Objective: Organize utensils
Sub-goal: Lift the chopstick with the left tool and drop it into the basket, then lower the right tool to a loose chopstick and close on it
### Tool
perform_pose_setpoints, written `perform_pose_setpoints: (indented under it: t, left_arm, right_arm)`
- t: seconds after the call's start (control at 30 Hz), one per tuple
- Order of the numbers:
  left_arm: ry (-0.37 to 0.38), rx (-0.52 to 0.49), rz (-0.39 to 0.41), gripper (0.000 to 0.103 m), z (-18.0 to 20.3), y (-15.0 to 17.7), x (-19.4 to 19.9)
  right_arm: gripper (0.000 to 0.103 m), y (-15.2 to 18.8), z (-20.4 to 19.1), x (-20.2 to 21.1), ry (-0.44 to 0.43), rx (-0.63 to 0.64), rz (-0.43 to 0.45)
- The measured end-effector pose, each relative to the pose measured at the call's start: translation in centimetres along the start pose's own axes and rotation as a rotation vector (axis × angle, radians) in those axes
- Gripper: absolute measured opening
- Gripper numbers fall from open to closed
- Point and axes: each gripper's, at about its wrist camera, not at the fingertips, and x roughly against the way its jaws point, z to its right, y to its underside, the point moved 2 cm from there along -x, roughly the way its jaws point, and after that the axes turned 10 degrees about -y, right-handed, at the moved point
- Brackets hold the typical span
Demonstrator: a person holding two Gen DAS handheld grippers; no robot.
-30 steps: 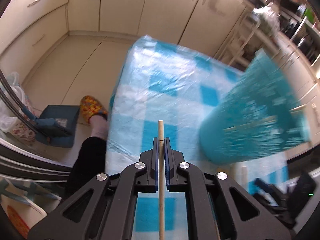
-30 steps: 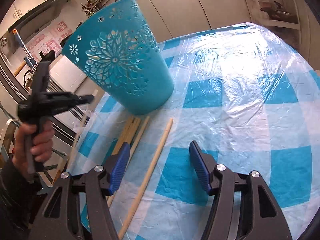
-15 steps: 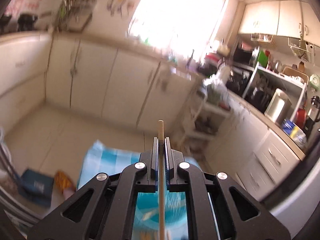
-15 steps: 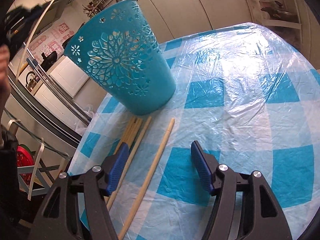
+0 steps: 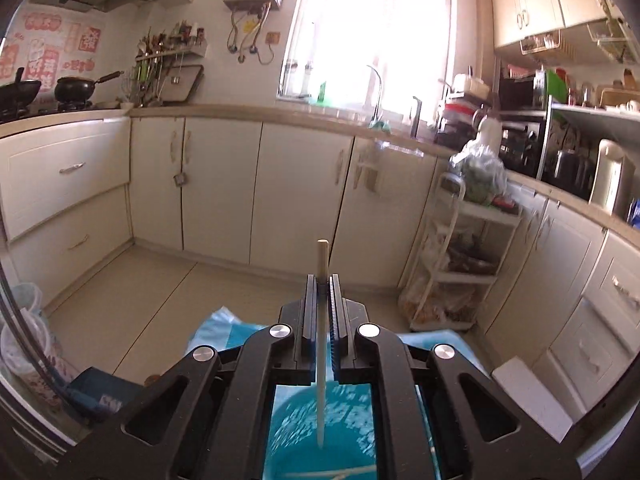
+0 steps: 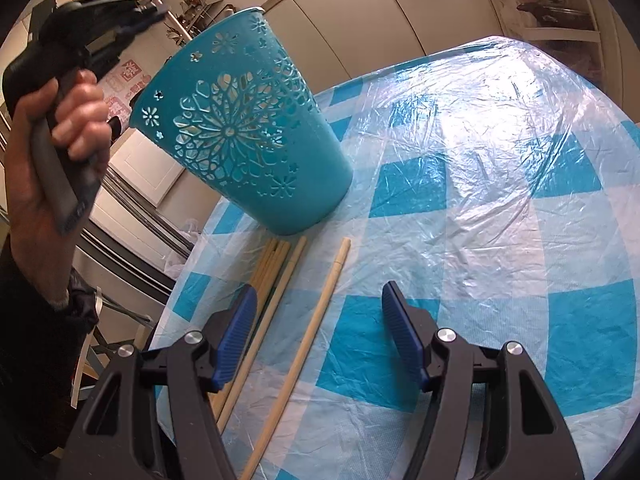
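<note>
Left gripper clamped a pale wooden chopstick above the teal perforated plastic bin. Right gripper gaped, empty, over a lone chopstick on the blue-checked plastic tablecloth; more chopsticks lay left, near the bin's base.

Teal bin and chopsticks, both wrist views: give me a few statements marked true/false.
1. The left gripper is shut on a chopstick. True.
2. The right gripper holds a chopstick. False: its fingers stand open and empty above the table.
3. The teal bin lies tipped over on the table. False: it stands upright on its base.
4. Several chopsticks lie on the table beside the bin's base. True.
5. The held chopstick hangs over the bin's opening. True, seen in the left wrist view.
</note>
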Motion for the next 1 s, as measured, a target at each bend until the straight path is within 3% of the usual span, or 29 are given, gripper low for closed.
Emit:
perform_pose_setpoints:
  t: [0.13,0.2,0.27,0.4,0.47,0.7,0.9,1.0]
  left_arm:
    - [-0.015,-0.038,-0.048,0.008,-1.3,2.0,0.7]
    - [-0.019,-0.035,-0.057,0.019,-2.3,2.5,1.4]
    - [-0.037,-0.015,-0.057,0.045,-3.9,3.1,2.6]
    - [-0.075,0.025,-0.056,0.057,-7.3,4.6,5.1]
    - [-0.105,0.050,-0.075,0.068,-9.1,5.7,6.0]
    - [-0.167,0.076,-0.184,0.077,-12.3,9.9,7.3]
    - [-0.202,0.012,-0.198,0.084,-12.1,11.2,8.5]
    - [-0.210,-0.019,-0.189,0.088,-11.6,11.3,9.2]
  right_arm:
    - [0.063,0.3,-0.9,-0.2,0.068,0.042,-0.016]
    - [0.063,0.5,-1.4,-0.4,0.108,0.061,-0.027]
    - [0.063,0.8,-2.0,-0.6,0.151,0.084,-0.046]
    - [0.061,1.2,-2.9,-1.3,0.246,0.157,-0.078]
    - [0.058,1.5,-3.5,-1.8,0.304,0.209,-0.094]
    - [0.035,1.4,-3.6,-3.0,0.403,0.328,-0.125]
    - [0.022,0.9,-3.0,-2.4,0.407,0.363,-0.185]
    - [0.021,0.7,-2.5,-1.4,0.414,0.352,-0.199]
